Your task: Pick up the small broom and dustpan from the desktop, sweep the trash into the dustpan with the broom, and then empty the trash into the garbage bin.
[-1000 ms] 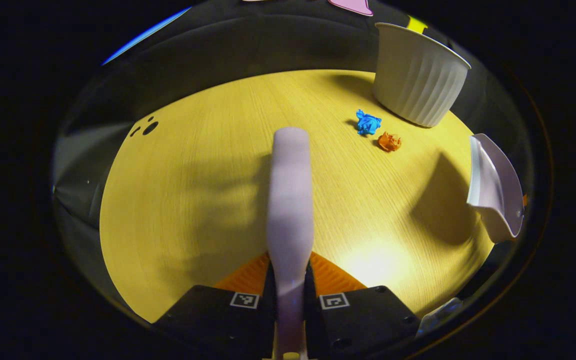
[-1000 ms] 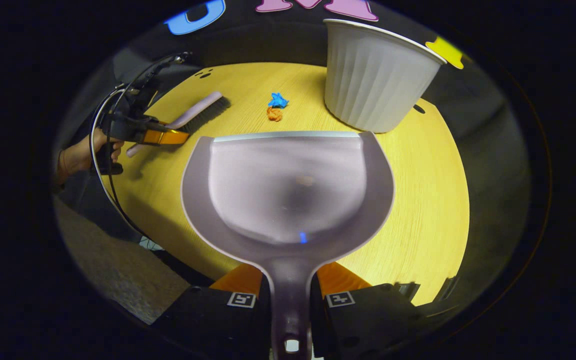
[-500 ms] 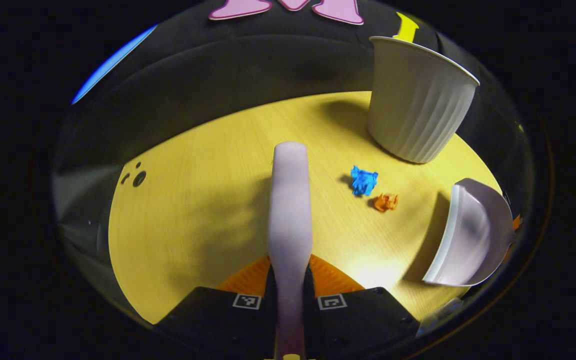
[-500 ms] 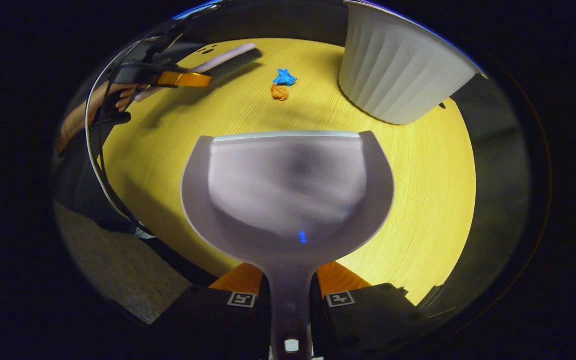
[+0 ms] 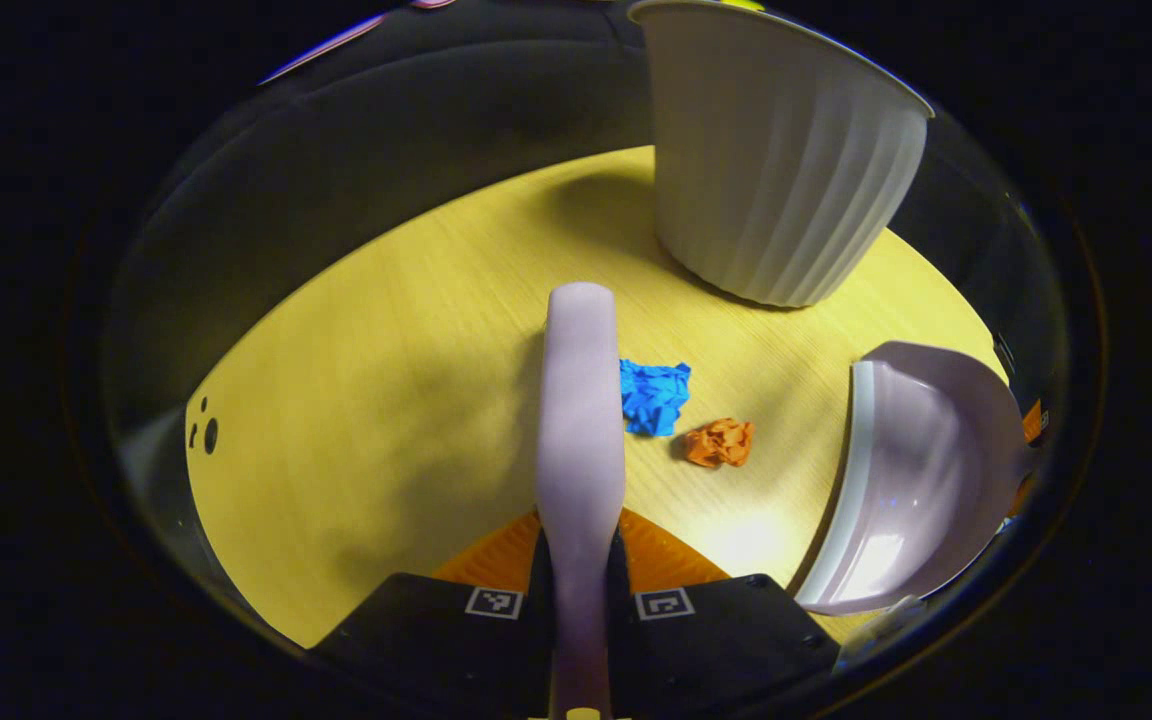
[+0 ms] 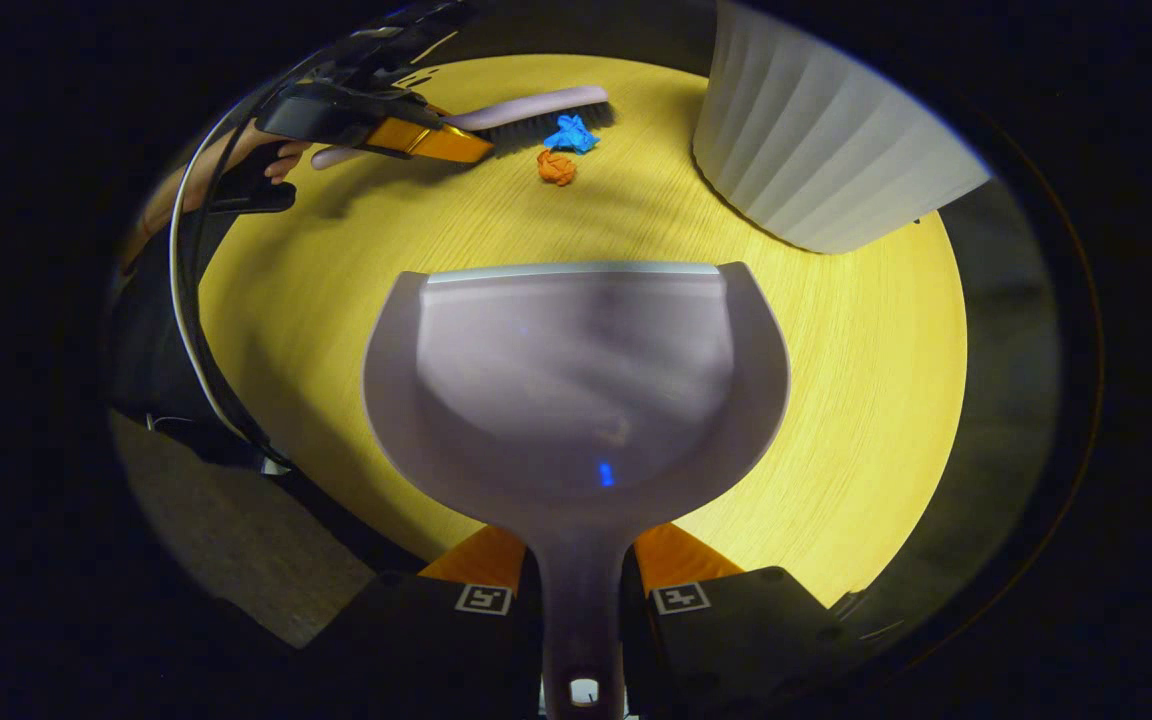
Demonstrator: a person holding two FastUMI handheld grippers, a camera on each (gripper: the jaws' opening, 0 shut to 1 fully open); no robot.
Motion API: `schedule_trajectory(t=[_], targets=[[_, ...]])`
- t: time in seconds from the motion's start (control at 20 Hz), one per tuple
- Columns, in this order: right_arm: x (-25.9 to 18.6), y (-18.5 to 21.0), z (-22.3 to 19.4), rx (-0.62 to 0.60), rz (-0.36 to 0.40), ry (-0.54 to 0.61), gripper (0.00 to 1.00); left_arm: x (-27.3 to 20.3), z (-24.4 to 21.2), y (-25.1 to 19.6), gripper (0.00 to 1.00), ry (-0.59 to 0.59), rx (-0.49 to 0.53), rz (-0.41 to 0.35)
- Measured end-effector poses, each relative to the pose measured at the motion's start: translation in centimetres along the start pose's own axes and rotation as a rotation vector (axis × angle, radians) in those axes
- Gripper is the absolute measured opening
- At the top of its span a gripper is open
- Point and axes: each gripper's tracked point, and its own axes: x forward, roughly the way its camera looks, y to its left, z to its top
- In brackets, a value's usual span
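My left gripper (image 5: 581, 590) is shut on the handle of the pale lilac broom (image 5: 580, 420), which points forward over the yellow table. A crumpled blue paper (image 5: 653, 393) lies just right of the broom head, with an orange scrap (image 5: 720, 442) beyond it. In the right gripper view the broom (image 6: 536, 108) has its bristles beside the blue paper (image 6: 569, 133), the orange scrap (image 6: 556, 167) a little nearer. My right gripper (image 6: 581, 590) is shut on the handle of the lilac dustpan (image 6: 576, 380), whose lip faces the scraps. The dustpan (image 5: 911, 480) also appears at the right of the left gripper view.
A white ribbed garbage bin (image 5: 771, 170) stands on the round yellow table (image 5: 356, 400) behind the scraps; the bin (image 6: 826, 160) is at the upper right in the right gripper view. A hand (image 6: 271, 165) holds the left gripper, with a cable looping down past the table edge.
The broom has swung toward the scraps and now sits right beside the blue paper. The dustpan has moved closer to the scraps and the bin.
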Motion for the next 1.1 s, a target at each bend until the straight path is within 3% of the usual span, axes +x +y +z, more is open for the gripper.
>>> schedule_trajectory(t=[0.05,0.1,0.35,0.45,0.5,0.7,0.75,0.9,1.0,1.1], targets=[[0.0,0.0,0.2,-0.007,-0.002,-0.005,0.31,0.1,0.2,-0.7,0.27,-0.003,0.009,-0.019],[0.1,-0.3,0.2,-0.009,0.0,-0.009,0.36,0.1,0.3,-1.5,0.27,-0.005,0.018,-0.044],[0.5,-1.0,0.1,-0.031,-0.003,-0.016,0.36,-1.7,-0.6,-6.7,0.27,0.006,0.062,-0.223],[0.7,-1.0,0.1,-0.033,-0.005,-0.022,0.31,-2.5,-0.8,-8.6,0.27,0.015,0.035,-0.296],[0.7,-1.0,0.1,-0.036,-0.008,-0.029,0.36,-2.5,-1.0,-9.7,0.27,0.021,0.022,-0.327],[1.4,-0.8,-0.2,-0.035,-0.009,-0.067,0.36,-3.6,-2.0,-12.7,0.27,0.052,-0.01,-0.429],[1.6,-0.8,-0.3,-0.033,-0.009,-0.077,0.32,-4.2,-2.3,-13.3,0.27,0.062,-0.013,-0.461],[1.5,-0.5,-1.3,-0.026,-0.019,-0.109,0.36,-4.8,-2.9,-13.6,0.25,0.079,-0.015,-0.472],[1.4,-0.3,-1.6,-0.013,-0.032,-0.143,0.31,-5.7,-2.2,-13.2,0.27,0.048,-0.038,-0.467],[0.8,0.4,-1.7,0.023,-0.023,-0.189,0.36,-6.8,-1.7,-12.3,0.27,-0.002,-0.058,-0.458]])
